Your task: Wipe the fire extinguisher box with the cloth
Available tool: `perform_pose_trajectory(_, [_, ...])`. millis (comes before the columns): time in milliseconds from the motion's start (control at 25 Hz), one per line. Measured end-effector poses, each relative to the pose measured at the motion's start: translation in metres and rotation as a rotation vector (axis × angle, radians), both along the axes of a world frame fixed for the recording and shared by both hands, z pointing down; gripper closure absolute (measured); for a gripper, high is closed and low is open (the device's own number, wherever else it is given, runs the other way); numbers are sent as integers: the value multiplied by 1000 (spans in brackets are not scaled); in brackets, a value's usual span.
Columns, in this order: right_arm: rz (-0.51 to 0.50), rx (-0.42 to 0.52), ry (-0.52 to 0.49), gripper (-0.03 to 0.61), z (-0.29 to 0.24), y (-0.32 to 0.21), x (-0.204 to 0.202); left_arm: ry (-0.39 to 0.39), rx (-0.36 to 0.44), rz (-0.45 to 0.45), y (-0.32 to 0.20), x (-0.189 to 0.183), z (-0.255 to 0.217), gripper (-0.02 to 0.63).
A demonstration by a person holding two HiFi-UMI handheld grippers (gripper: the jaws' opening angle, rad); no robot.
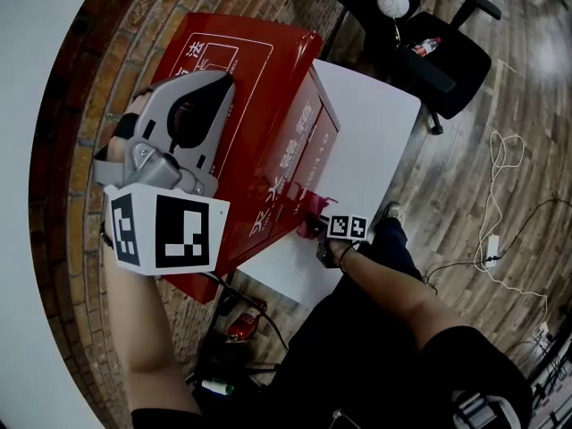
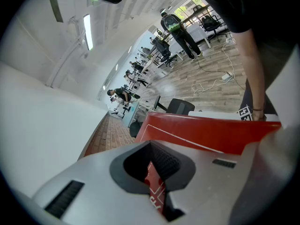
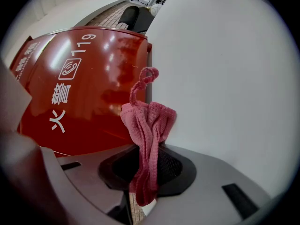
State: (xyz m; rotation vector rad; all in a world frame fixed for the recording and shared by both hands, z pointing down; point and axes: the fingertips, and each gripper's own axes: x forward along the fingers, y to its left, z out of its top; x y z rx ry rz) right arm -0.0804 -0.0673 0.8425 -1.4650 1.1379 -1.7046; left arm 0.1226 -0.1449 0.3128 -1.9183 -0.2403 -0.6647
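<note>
The red fire extinguisher box (image 1: 259, 105) with white lettering stands on the brick floor against a white board. My left gripper (image 1: 201, 119) rests over the box's top, shut with nothing between its pads; in the left gripper view (image 2: 157, 170) the red top (image 2: 211, 132) shows just beyond the tips. My right gripper (image 1: 313, 226) is at the box's front face near its right edge, shut on the pink cloth (image 1: 311, 211). In the right gripper view (image 3: 152, 161) the bunched cloth (image 3: 147, 125) sticks out of the jaws, at the red front (image 3: 84, 93).
A white board (image 1: 366, 141) lies beside the box on the right. A black office chair (image 1: 438, 56) with a bottle on it stands at the back. White cables (image 1: 496, 213) trail over the wooden floor. A red object (image 1: 243, 324) and wires lie near my feet.
</note>
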Motion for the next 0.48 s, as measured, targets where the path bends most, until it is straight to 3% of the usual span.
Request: perform_pose_trajectory(480, [-13,65,-10,477,-23,-2,-3,-1,-1,-1,0,0,0,583])
